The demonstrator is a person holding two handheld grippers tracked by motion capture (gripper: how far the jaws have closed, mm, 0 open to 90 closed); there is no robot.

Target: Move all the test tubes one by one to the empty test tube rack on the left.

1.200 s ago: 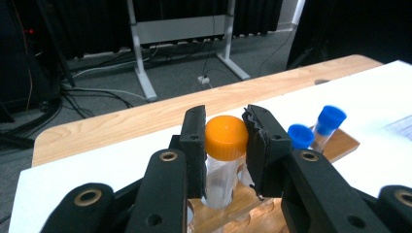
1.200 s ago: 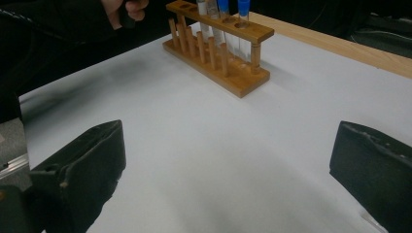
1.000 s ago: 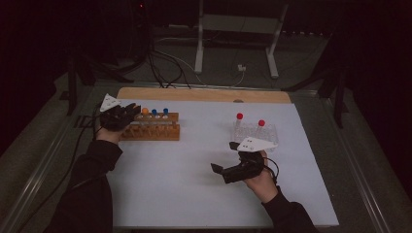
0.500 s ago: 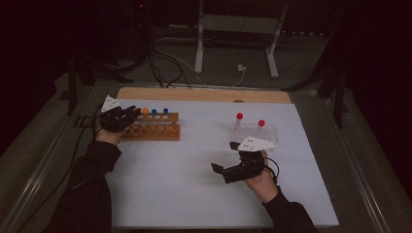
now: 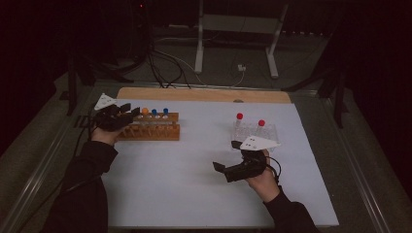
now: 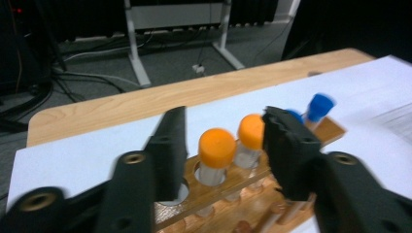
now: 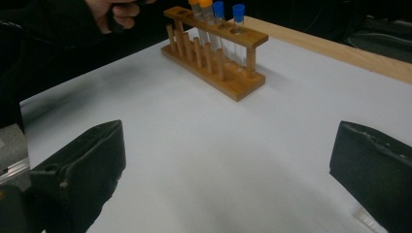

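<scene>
From above, the left gripper (image 5: 127,118) sits at the wooden rack (image 5: 150,127) holding orange and blue capped tubes; a clear rack (image 5: 253,131) holds two red-capped ones. Left gripper view: jaws spread around the nearest orange-capped tube (image 6: 215,156), looks light, slick, breakable, so I'd grab below the cap. Right gripper view: jaws wide apart over bare table, holding nothing

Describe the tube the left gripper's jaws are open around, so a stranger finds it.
On the white sheet, find the wooden rack at its far left. The tube stands nearest the rack's left end, between the left gripper jaws. It is orange-capped like its one neighbour; the others are blue.
</scene>
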